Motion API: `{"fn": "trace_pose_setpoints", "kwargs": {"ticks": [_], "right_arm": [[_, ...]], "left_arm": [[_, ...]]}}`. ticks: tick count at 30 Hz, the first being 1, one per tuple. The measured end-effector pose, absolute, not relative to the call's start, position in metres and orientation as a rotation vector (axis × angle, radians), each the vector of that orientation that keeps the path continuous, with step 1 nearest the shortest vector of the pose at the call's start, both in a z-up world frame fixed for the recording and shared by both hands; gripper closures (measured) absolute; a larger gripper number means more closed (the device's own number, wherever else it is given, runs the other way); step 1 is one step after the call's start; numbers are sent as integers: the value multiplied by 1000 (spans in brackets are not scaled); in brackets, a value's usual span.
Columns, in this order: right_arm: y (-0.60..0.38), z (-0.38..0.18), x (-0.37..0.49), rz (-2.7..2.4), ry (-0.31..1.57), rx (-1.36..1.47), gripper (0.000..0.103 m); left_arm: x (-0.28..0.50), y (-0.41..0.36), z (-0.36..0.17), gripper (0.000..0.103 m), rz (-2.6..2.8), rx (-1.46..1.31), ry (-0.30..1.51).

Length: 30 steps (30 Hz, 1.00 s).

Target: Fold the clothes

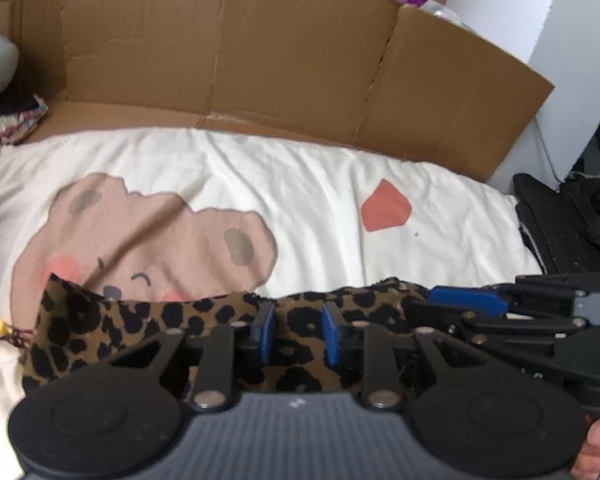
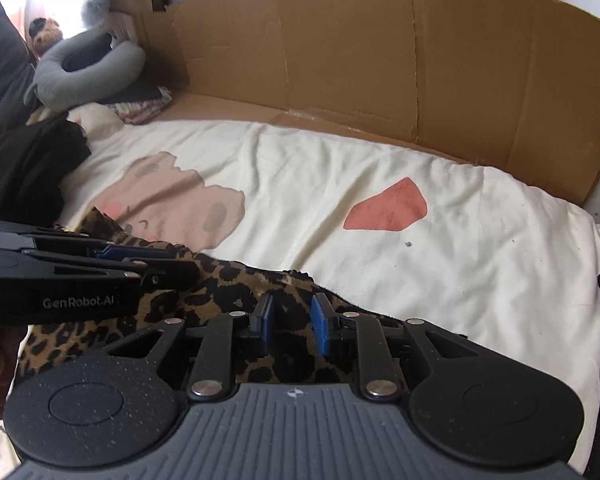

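Observation:
A leopard-print garment (image 1: 140, 320) lies bunched at the near edge of a bed. In the left wrist view my left gripper (image 1: 298, 312) has its blue pads standing a little apart, with a fold of the leopard fabric filling the gap, shut on it. My right gripper (image 1: 464, 300) shows just to its right, at the same edge of the cloth. In the right wrist view the right gripper (image 2: 292, 304) is likewise shut on the garment (image 2: 228, 284), and the left gripper (image 2: 140, 256) reaches in from the left over the fabric. Both point steeply down.
The white duvet (image 1: 320, 200) carries a cartoon animal print and a red patch. A flattened cardboard sheet (image 1: 260, 60) stands along the far side. Dark clothes (image 2: 24, 160), a grey neck pillow (image 2: 84, 68) and a folded pile (image 2: 140, 108) sit at the left. A black bag (image 1: 572, 220) lies right.

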State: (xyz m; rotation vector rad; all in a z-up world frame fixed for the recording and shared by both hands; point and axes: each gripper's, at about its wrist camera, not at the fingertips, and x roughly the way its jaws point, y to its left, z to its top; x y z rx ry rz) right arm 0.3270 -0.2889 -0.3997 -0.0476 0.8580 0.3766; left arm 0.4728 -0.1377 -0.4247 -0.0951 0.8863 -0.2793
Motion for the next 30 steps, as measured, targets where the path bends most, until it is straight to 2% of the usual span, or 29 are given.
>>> {"fn": "trace_pose_setpoints", "kwargs": {"ticks": [7,11,15,25,30], "right_arm": [[-283,-409,334,359,867,-61,77],[-289,-411,334,367,866,-31,74],[-294,-413,336,368,869,8,74],[-301,-407,337,339,890,55,73],[-307,-387,314,370,816,50,73]], "left_arm": [[476,-138,-428,75,-262,-94,884],[472,-140,-416,89,-252,-91,878],[459,-144,-407,89,-302,-67,862],[464,-147,-430,90,-304,-12,879],[468,-143,-432,91,-308,-42,905]]}}
